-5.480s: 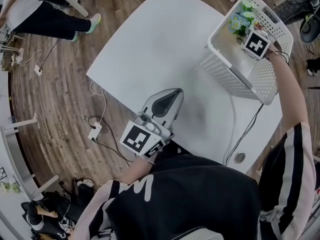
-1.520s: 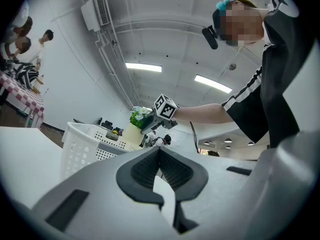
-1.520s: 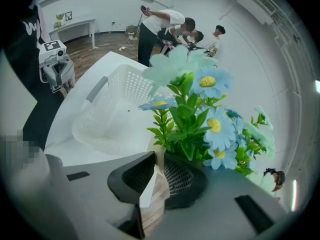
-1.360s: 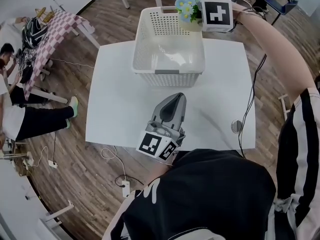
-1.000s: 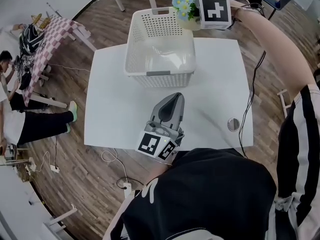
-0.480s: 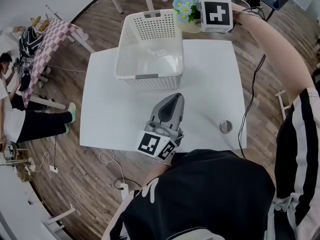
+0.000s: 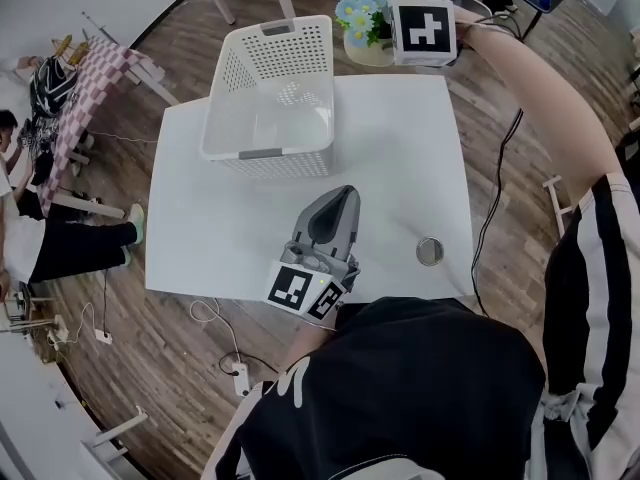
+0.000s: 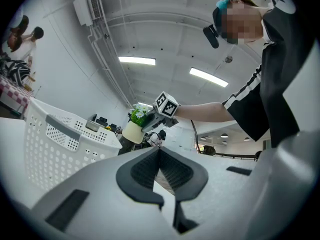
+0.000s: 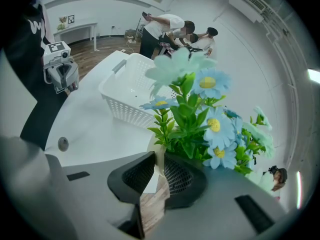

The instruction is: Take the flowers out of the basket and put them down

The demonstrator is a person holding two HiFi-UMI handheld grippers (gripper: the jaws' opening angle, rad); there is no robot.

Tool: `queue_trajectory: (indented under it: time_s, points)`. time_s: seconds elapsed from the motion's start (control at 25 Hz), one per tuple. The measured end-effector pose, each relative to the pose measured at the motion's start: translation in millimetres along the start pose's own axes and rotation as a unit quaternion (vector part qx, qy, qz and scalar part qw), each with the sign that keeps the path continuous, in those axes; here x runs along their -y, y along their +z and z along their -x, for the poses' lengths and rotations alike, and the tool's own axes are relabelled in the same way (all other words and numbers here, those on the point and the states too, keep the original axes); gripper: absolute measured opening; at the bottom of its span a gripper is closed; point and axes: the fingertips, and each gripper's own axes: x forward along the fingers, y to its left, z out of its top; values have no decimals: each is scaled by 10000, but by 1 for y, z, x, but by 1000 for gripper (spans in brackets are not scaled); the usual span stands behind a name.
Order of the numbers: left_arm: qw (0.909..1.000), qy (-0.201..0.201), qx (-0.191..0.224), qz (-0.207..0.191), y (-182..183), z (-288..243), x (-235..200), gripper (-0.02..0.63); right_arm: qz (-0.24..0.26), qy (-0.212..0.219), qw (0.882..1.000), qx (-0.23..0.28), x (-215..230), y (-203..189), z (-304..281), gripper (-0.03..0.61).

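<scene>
The flowers are blue and white daisies with green leaves in a cream pot. My right gripper is shut on the pot's rim and holds it in the air by the table's far edge, just right of the white basket. In the right gripper view the rim sits pinched at the right gripper, with the flowers above and the basket below left. My left gripper rests shut and empty on the table near the front; in its own view the left gripper faces the pot.
The white table has a round metal grommet near its front right. Nothing shows inside the basket. Wooden floor surrounds the table, with cables at the left and right. People sit at the far left by a checkered table.
The flowers were down in the basket; now my right gripper holds them out of it, to its right. The head view has swung round. The left gripper has stayed put.
</scene>
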Motion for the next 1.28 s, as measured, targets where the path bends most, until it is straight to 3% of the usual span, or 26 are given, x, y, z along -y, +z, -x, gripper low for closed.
queue_trajectory:
  time_s: [0.72, 1.28]
  points:
    - [9988, 478, -77, 93, -30, -12, 26, 5, 266, 501, 9983, -142, -42, -45, -46, 69]
    - [9954, 924, -55, 232, -55, -7, 42, 5, 589, 813, 9948, -166, -77, -57, -84, 69]
